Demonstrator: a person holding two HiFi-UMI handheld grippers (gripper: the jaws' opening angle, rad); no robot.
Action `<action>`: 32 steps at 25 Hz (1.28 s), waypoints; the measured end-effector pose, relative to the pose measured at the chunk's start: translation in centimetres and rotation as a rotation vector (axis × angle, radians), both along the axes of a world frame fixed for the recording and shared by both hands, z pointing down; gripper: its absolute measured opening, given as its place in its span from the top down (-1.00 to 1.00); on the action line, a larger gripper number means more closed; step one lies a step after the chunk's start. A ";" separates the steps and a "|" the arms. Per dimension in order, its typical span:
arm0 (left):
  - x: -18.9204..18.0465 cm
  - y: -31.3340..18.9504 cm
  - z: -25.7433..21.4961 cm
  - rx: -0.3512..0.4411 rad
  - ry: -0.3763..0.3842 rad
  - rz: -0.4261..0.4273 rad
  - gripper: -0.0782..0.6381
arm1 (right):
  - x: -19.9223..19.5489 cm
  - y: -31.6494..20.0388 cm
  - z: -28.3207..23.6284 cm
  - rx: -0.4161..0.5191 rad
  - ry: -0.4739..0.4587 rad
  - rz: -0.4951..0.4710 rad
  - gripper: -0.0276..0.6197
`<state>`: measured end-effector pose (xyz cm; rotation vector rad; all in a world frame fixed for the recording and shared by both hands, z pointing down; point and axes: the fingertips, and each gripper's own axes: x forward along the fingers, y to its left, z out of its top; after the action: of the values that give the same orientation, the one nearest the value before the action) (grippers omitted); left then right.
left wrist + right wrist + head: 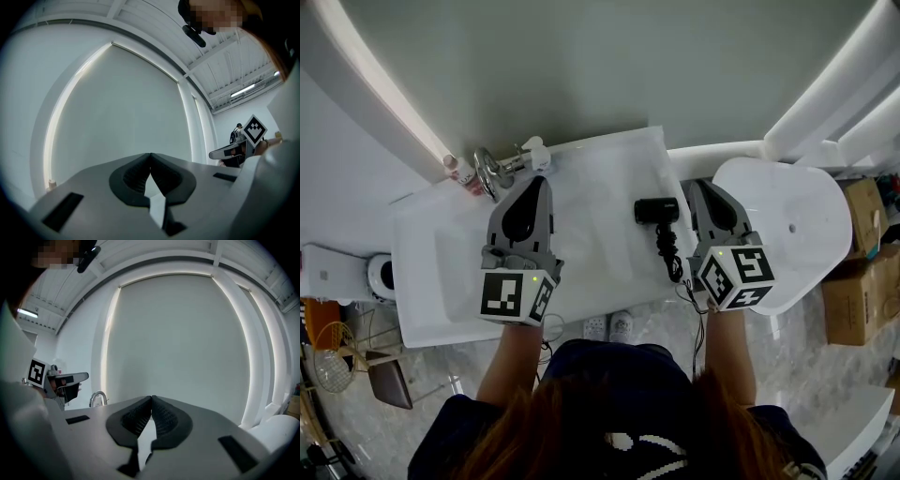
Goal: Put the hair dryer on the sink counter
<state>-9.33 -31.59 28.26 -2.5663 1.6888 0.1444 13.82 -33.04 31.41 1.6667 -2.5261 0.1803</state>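
The black hair dryer [656, 211] lies on the white sink counter [600, 169], near its right end. Its coiled black cord [668, 251] trails toward the front edge. My right gripper [695, 186] hovers just right of the dryer, apart from it, jaws shut and empty. My left gripper [540, 178] hangs over the basin [459, 272], left of the dryer, also shut with nothing in it. Both gripper views face the pale wall: the left gripper [150, 154] and the right gripper [151, 397] each show closed tips. The dryer is not seen in either.
A chrome faucet [488, 171] and a small bottle [453, 164] stand at the counter's back left. A white rounded fixture [792, 225] adjoins the counter on the right, with cardboard boxes [853, 281] beyond. Slippers [609, 326] lie on the floor below the front edge.
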 end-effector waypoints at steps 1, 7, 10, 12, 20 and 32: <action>0.0 0.2 0.1 -0.001 -0.001 -0.001 0.73 | -0.1 0.3 -0.4 0.015 -0.007 -0.003 0.86; 0.2 1.0 0.0 -0.001 -0.002 -0.002 0.73 | -0.2 1.6 -2.1 0.086 -0.019 -0.008 0.86; 0.4 1.4 -0.2 0.003 -0.001 -0.001 0.73 | 0.2 2.3 -3.1 0.149 0.007 0.020 0.86; 0.6 1.6 -0.3 0.006 0.000 0.001 0.73 | 0.5 2.7 -3.7 0.185 0.006 0.029 0.86; 1.4 1.9 -0.5 0.011 -0.001 0.009 0.73 | 1.0 3.8 -5.3 0.251 -0.031 0.020 0.86; 1.8 2.6 -0.6 0.013 -0.005 0.014 0.73 | 1.2 5.4 -7.1 0.315 -0.028 0.030 0.87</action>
<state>-7.48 -28.98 27.65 -2.5677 1.6630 0.1491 15.06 -27.64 24.28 1.8176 -2.6632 -0.2052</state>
